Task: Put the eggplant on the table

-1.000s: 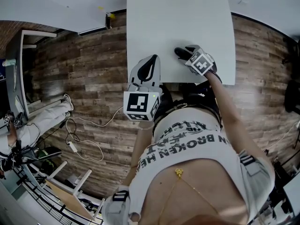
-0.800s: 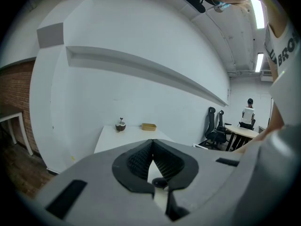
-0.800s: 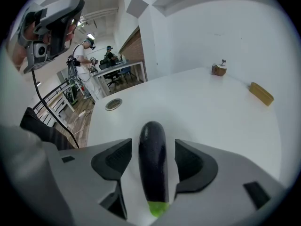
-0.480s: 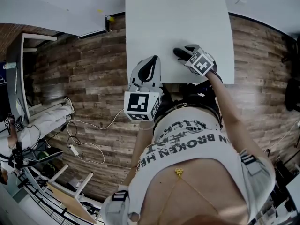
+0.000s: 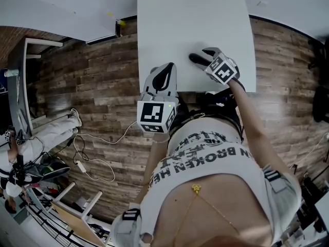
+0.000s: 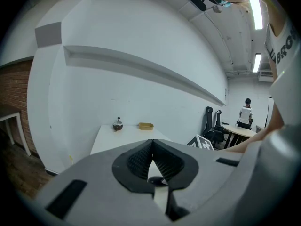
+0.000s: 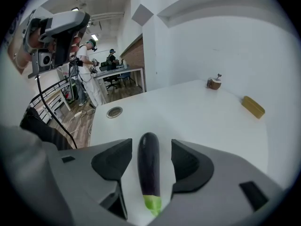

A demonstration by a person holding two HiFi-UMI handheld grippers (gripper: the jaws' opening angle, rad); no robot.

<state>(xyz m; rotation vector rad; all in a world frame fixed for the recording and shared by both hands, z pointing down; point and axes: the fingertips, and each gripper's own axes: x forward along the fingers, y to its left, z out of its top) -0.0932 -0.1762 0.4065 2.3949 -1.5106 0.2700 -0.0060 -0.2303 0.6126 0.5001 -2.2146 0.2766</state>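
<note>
Right gripper: your two jaws stand apart, leaving a gap on each side of the long dark-purple eggplant with a green stem end, which lies lengthwise between them on the white rectangular table. Left gripper: your jaws are pressed together on nothing, beside the table's near edge, well apart from the eggplant.

Looked steeply down from the head onto the white surface and wood floor; rode on the left tongs, facing low along that surface toward a wall; sat close behind the right tongs, skimming the same surface.
</note>
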